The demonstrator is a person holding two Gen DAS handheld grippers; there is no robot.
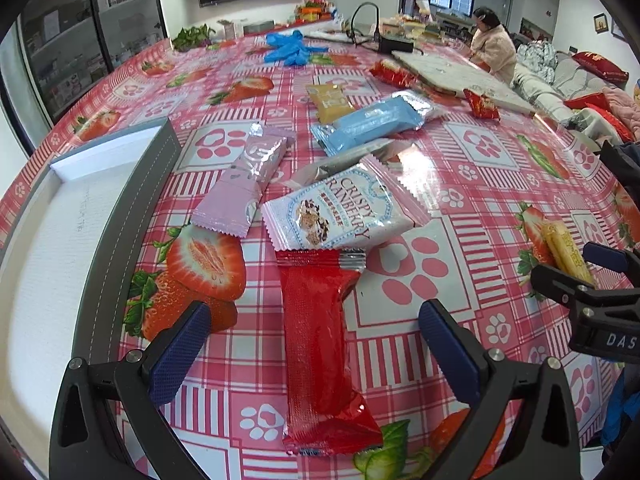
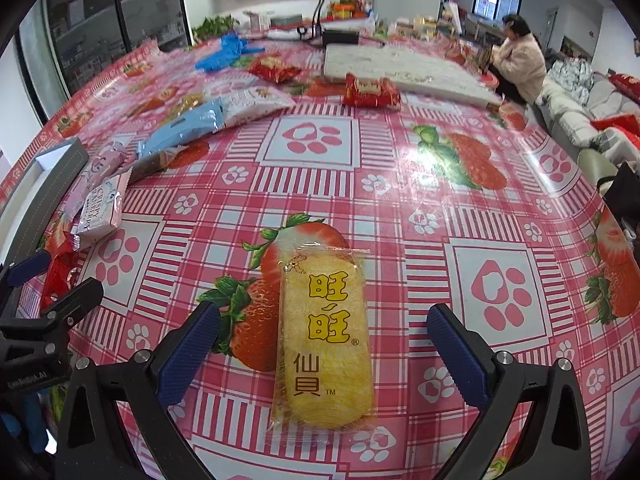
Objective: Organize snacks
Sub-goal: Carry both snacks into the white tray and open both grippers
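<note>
Snacks in sealed wrappers lie scattered on the strawberry tablecloth [image 1: 460, 240], and the grey tray [image 1: 132, 200] at the far left of it is, I judge, the place where they must go. I take this tray as the landmark.

Nearest to the tray lies the lilac packet [image 1: 244, 184], and just beyond it, further from the tray, the white cranberry bar [image 1: 340, 212], whose near seam touches the red packet [image 1: 320, 352]. The red packet lies between the fingers of the left gripper [image 1: 316, 356], which is spread wide and touches nothing. Behind these, away from the tray, are the blue packet [image 1: 372, 124] and a small yellow packet [image 1: 330, 102].

Well apart from the tray, on the opposite side of the pile, the rice cracker packet [image 2: 326, 340] lies flat between the fingers of the right gripper [image 2: 324, 356]. This gripper is also spread wide and holds nothing.

All these things look light. The foil and the clear film are smooth and probably slippery, so a weak pinch may slide off. The rice cracker inside its clear film is brittle, I think; it should be taken across its 2 long edges at the middle, with a gentle squeeze only. The red packet looks soft and partly flattened at its ends, so the firmer middle part is the better place to take, not the crimped seams.
</note>
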